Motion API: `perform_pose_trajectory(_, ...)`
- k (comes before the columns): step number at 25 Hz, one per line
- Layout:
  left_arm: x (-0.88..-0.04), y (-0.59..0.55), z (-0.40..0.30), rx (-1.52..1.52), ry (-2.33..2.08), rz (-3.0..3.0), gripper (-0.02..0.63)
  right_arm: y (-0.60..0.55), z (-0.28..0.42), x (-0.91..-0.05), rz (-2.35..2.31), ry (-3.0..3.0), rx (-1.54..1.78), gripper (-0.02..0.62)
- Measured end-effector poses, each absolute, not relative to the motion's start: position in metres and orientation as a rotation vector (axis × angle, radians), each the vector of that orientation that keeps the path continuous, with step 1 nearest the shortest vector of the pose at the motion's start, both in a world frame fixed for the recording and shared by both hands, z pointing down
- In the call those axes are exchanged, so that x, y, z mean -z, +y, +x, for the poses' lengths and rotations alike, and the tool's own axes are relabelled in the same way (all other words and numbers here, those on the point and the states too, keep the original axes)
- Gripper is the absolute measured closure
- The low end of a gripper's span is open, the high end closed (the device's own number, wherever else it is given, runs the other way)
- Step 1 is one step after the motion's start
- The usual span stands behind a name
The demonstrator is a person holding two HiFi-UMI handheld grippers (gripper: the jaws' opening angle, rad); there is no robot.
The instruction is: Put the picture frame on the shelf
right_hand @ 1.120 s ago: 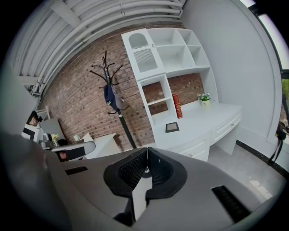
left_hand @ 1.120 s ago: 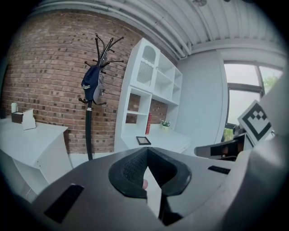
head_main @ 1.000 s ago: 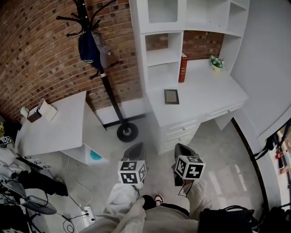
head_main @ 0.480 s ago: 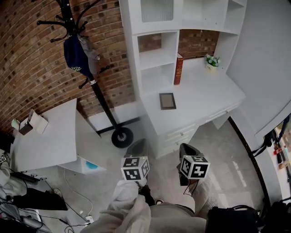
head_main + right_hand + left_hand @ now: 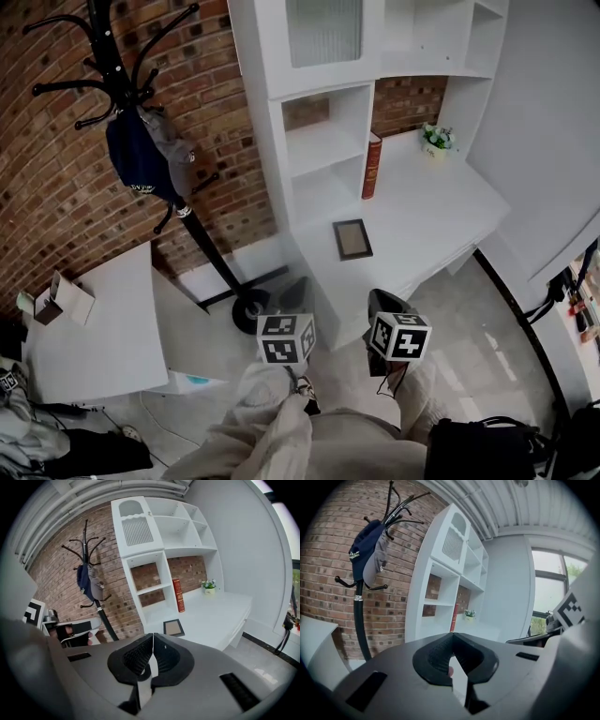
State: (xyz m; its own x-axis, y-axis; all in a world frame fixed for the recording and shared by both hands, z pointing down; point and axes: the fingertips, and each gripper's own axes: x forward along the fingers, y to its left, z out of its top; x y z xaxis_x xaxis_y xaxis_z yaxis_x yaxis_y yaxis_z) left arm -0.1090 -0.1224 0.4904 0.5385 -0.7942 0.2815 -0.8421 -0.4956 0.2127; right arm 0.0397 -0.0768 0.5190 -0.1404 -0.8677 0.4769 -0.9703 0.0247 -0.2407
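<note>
Wall rough brick — shelf unit smooth white, matt; cap cloth; floor glossy.

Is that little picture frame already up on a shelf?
No, the picture frame lies flat on the white desk top, below the shelves.

My left gripper has a smooth grey shell, black ribbed pads and dark slots cut into it. My right gripper looks the same. Each carries a white cube with black square markers. My sleeves are pale beige.
</note>
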Motion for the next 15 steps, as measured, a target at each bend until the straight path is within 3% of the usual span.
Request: perform_pose_trajectory(15,-0.516,-0.245,-0.073,-0.309,-1.099,2.547,0.597,-0.171,0.060,-0.544,2.108,-1.905,-0.861,0.571)
